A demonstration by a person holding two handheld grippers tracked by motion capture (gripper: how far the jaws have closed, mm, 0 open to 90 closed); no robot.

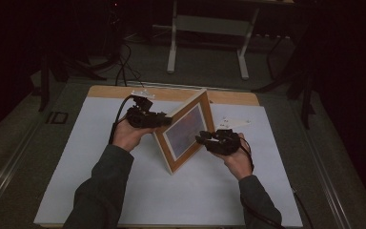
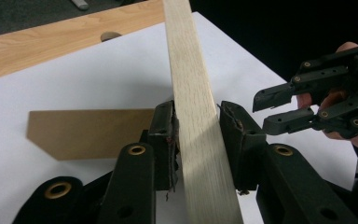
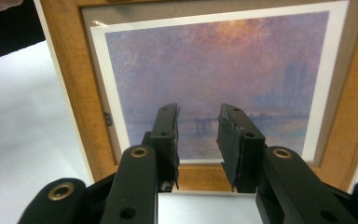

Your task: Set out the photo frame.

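Picture frame [image 1: 186, 131] propped upright on the white sheet [image 1: 100, 138], tilted on one lower corner. Left gripper [image 1: 164, 119] straddling the frame's pale side edge [image 2: 193, 112], one pad against the wood, the other a sliver off (not a firm clamp yet), likely to steady it. Right gripper [image 1: 201, 139] hovering at the frame's glazed front, jaws partly apart and holding nothing, aimed at the print [image 3: 214, 70]. Brown easel-back leg [image 2: 88, 133] behind the frame, lying flat on the sheet
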